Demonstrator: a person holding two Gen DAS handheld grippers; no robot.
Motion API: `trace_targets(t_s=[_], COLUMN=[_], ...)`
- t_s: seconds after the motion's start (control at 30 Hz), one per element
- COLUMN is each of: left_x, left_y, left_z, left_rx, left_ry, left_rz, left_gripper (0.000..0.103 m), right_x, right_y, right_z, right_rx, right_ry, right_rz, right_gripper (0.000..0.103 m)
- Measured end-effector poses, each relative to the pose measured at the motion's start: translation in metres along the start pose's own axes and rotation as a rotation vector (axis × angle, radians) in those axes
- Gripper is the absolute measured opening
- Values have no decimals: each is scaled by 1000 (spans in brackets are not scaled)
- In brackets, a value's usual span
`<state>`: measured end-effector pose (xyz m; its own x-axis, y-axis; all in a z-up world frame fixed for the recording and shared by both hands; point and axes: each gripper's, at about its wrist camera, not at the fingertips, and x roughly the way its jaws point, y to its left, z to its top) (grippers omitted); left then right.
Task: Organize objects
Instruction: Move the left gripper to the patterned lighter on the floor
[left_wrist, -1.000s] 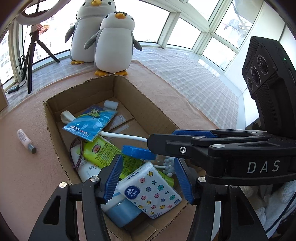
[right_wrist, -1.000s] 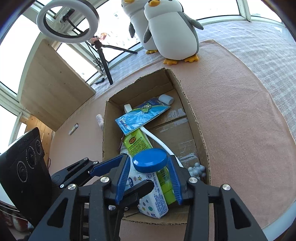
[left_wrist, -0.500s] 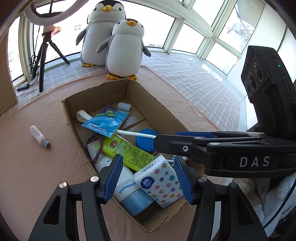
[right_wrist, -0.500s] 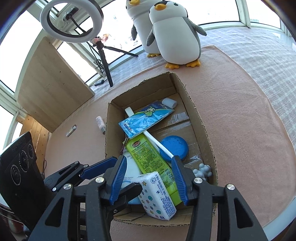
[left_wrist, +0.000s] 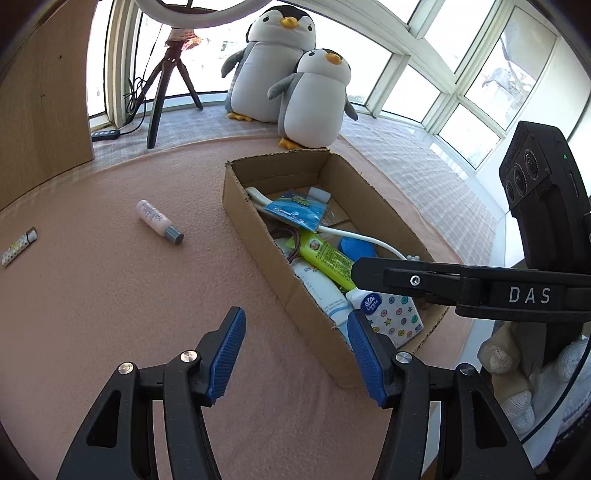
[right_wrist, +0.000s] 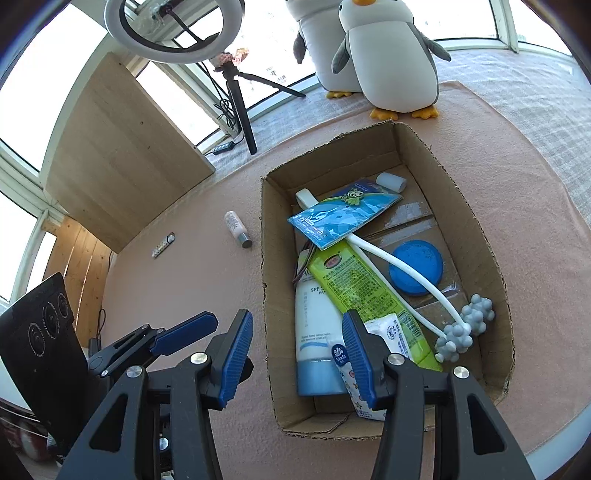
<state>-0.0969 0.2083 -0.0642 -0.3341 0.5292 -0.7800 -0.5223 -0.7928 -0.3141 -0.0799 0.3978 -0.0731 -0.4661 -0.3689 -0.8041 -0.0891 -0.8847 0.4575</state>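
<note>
The step in hand looks like the turn from one drop to the next pick. Both claws are empty: the left claw (left_wrist: 295, 354) stands wide over bare pink surface (left_wrist: 110, 295) just beside the long wall of the cardboard box (left_wrist: 258, 236), and the right claw (right_wrist: 297, 354) stands fairly narrow, straddling the same wall near the box's near end, with nothing pressed between its pads.

Two things lie outside the box. The small pink bottle (left_wrist: 159, 221) with a grey cap lies on its side near the box's far corner, and a thin patterned stick (left_wrist: 18, 245) lies further off toward the surface's left edge. The next move likely calls for the left claw to reach forward to the bottle, line its jaws across the body, and close; a round bottle may roll.

The box is nearly full: a blue disc lid (right_wrist: 416, 266), a white massage stick (right_wrist: 402, 277) with grey knobs, a green tube (right_wrist: 354, 288), a white sunscreen tube (right_wrist: 314, 332), a tissue pack (left_wrist: 391, 314), a blue card packet (right_wrist: 343, 218) and a small white roll (right_wrist: 390, 181).
</note>
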Motion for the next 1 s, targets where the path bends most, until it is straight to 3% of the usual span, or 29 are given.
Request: trace_targets(t_s=[0.5, 1.0], left_x=[-61, -104], left_y=[103, 173], left_z=[-40, -37], left_rx=[-141, -156], left_ry=[-23, -63], left_rz=[125, 216], left_gripper=[61, 61], right_x=[31, 61], right_y=[80, 139], right_z=[-22, -35], right_rx=[-77, -129], right_ry=[38, 84], right_rz=[50, 56], right_gripper=[47, 47])
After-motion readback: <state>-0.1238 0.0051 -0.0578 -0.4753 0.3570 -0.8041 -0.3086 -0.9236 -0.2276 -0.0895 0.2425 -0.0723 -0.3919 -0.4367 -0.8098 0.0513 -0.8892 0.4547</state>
